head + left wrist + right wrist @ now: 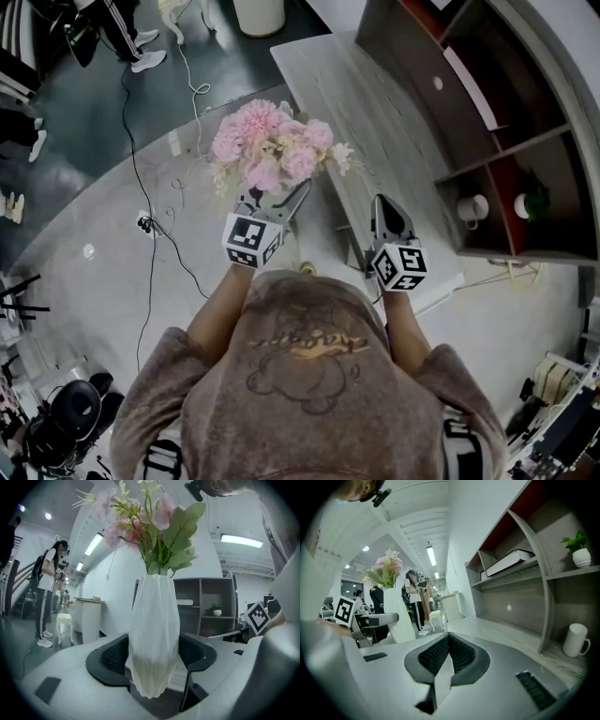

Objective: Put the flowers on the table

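While looked at from the head view, almost fully hidden under the blooms: only a small white piece of the vase between the jaws of the left gripper. Much clearer in the left gripper view: left gripper clamped around the lower body of the vase, both black pads pressing on its ribbed white sides, its narrow bottom end hanging free below them. Standing upright there, with the flowers rising from the mouth and cut off by the top edge.

Carried in the air, not set down: flowers above the floor, just beside the long edge of the table. Hard to tell whether over the board or not.

Right gripper near the close end of the table. In its own view, right gripper with jaws pressed together, nothing between them. Hands hidden behind the marker cubes.

Farther right, shelf unit cut off by the frame, with a mug low down and a potted plant one shelf higher. Behind, a person, small and unclear.
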Demonstrator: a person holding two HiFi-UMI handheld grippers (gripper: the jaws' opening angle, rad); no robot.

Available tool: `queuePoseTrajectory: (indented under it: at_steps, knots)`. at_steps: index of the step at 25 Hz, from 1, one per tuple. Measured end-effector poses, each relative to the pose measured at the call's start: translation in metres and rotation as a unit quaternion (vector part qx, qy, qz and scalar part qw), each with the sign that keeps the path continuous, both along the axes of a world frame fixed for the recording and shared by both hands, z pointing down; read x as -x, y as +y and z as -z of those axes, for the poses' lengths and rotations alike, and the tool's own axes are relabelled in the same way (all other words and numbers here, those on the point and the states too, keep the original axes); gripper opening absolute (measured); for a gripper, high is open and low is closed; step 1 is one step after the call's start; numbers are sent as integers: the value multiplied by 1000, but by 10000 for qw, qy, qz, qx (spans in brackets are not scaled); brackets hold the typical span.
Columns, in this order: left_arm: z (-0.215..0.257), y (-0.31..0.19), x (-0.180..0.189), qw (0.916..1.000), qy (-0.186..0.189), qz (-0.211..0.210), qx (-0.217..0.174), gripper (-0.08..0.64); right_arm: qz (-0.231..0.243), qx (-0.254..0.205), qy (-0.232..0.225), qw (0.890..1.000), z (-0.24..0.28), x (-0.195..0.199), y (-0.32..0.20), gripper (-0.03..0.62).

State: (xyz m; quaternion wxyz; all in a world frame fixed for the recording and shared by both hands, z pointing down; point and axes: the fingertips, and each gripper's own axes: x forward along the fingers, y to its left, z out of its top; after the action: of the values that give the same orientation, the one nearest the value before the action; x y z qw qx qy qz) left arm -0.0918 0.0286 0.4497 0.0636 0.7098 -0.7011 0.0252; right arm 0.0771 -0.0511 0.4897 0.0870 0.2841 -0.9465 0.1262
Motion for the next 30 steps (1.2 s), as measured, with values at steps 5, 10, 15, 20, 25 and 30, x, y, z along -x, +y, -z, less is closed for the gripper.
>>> queuePoseTrajectory:
  at_steps: [5, 10, 15, 20, 25, 30]
  knots:
    - [8, -60, 32, 9995, 26, -303, 36, 341, -196, 79, 64, 9998, 5, 31, -47, -3]
    - [12, -98, 50, 9975, 22, -711, -23, 341, -471, 60, 75, 9988, 10, 50, -70, -3]
    - [12, -122, 55, 9929, -34, -1180, -113, 341, -920, -19, 48, 9957, 15, 52, -77, -3]
    - [12, -184, 69, 9864, -60, -1645, -37, 341, -1398, 89, 69, 9901, 17, 64, -121, -3]
    - [9, -193, 67, 9789, -54, -2041, -63, 340, -1750, 77, 47, 9845, 18, 65, -115, -3]
    - [5, -201, 64, 9738, -56, -2267, -153, 339, -1940, 115, 109, 9809, 10, 62, -112, -3]
